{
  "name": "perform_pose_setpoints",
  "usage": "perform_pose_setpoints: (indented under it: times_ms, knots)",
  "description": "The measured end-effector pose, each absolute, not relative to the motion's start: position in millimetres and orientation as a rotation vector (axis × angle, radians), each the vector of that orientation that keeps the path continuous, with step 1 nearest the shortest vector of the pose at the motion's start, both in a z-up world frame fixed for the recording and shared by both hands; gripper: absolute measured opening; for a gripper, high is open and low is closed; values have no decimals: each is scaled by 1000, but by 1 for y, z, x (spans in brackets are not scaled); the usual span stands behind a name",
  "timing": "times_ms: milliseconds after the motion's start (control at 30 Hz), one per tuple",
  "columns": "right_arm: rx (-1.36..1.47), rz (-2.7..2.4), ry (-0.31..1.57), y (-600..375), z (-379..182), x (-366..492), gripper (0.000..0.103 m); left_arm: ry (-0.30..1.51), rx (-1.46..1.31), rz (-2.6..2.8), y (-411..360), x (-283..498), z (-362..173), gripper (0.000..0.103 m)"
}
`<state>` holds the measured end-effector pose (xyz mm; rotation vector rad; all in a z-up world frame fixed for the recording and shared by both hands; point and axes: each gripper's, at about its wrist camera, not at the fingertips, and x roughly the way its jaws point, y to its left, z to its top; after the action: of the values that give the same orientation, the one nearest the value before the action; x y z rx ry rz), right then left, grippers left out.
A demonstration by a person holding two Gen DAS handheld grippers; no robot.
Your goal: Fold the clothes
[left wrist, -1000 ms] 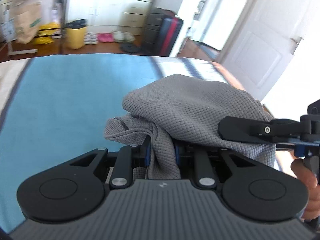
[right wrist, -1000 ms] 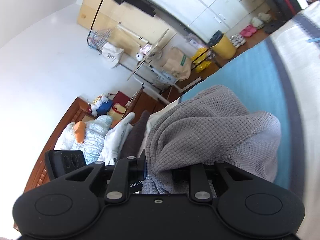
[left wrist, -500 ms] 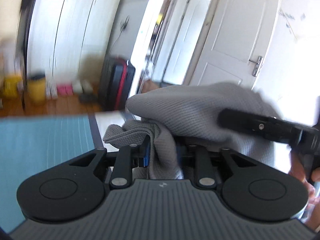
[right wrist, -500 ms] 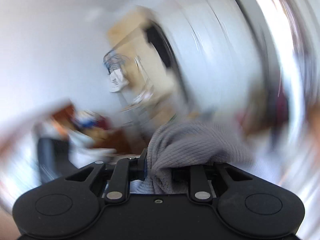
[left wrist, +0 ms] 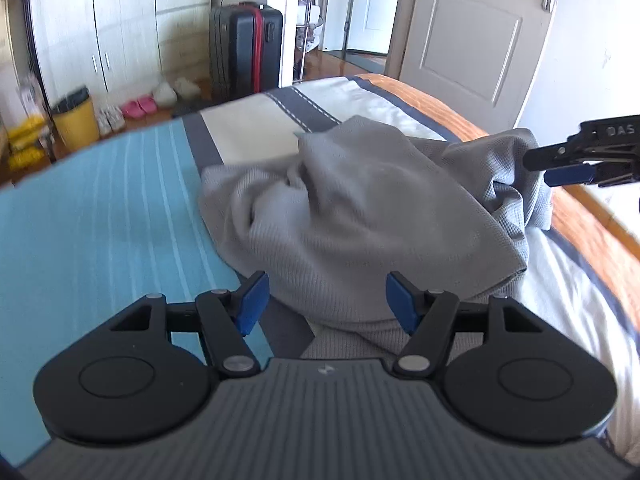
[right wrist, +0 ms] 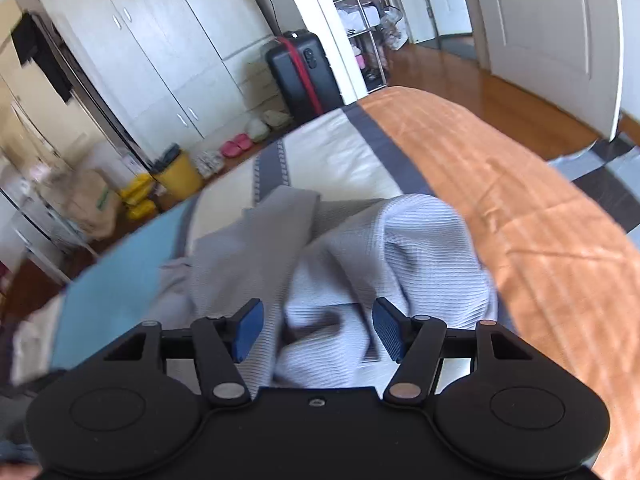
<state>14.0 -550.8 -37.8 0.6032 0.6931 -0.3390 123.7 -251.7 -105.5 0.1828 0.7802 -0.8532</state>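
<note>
Grey waffle-knit garment (left wrist: pixel 360 216) heaped at centre frame on the bed (left wrist: pixel 100 220), both the left hand-held gripper (left wrist: pixel 326 306) and right hand-held gripper (right wrist: pixel 318 328) spread apart over it; judged need: locate an edge, spread flat.

Daylight fills the room, brightest through the open doorway (left wrist: pixel 366 4) and on the white door (right wrist: pixel 548 28), which is nearly washed out. The wooden floor (right wrist: pixel 448 68) carries a sheen of glare. Both views bend strongly toward their edges (fisheye), curving the wardrobe (right wrist: pixel 160 52) and the bed's edge. The grey garment (left wrist: pixel 360 208) looks soft with slight motion blur; the right wrist view smears at its left margin.
</note>
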Motion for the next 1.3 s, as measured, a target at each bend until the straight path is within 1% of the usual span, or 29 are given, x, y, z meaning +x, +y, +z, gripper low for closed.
perform_pose_setpoints:
  times_ms: [133, 267, 400, 433, 467, 500, 633, 667, 767, 833, 900, 967, 1033, 1100, 1167, 1233, 1267, 1300]
  knots:
    - [706, -315, 759, -547, -51, -1, 66, 856, 71, -856, -228, 139, -119, 64]
    - [774, -305, 883, -536, -73, -11, 66, 814, 61, -900, -225, 136, -122, 64]
    - [737, -362, 891, -521, -97, -4, 66, 754, 83, -961, -226, 124, -115, 64]
    - [728, -380, 883, -520, -105, 2, 62, 739, 88, -976, -226, 121, -113, 66]
    - [719, -391, 872, -520, -112, 8, 28, 724, 94, -991, -226, 118, -111, 66]
    - [708, -372, 854, -520, -114, 13, 4, 709, 99, -1006, -227, 115, -109, 66]
    - [475, -330, 719, -496, -77, 18, 5, 632, 149, -1071, -228, 100, -102, 67]
    - [449, -302, 674, -489, -66, 15, 5, 613, 156, -1095, -227, 96, -101, 69]
    - [497, -132, 609, -477, -40, 1, 5, 614, 110, -1176, -224, 92, -98, 74]
    - [504, -58, 664, -469, -33, -1, 5, 679, 9, -1213, -224, 100, -98, 78]
    - [504, -53, 755, -462, -36, -8, 5, 776, -128, -1211, -224, 112, -102, 78]
    - [512, -64, 833, -463, -42, -15, 5, 834, -189, -1190, -229, 121, -106, 78]
    - [532, -76, 881, -467, -45, -23, 5, 818, -148, -1170, -237, 121, -106, 78]
    - [542, -72, 890, -475, -41, -31, 5, 793, -79, -1165, -248, 114, -107, 78]
    - [519, -58, 870, -485, -31, -36, 10, 771, -26, -1173, -259, 107, -107, 78]
    - [459, -47, 836, -495, -19, -40, 11, 744, 13, -1190, -270, 100, -110, 79]
    - [435, -63, 809, -503, -17, -41, 24, 729, 36, -1197, -275, 96, -113, 81]
    - [420, -81, 783, -512, -15, -42, 34, 707, 80, -1193, -283, 90, -116, 81]
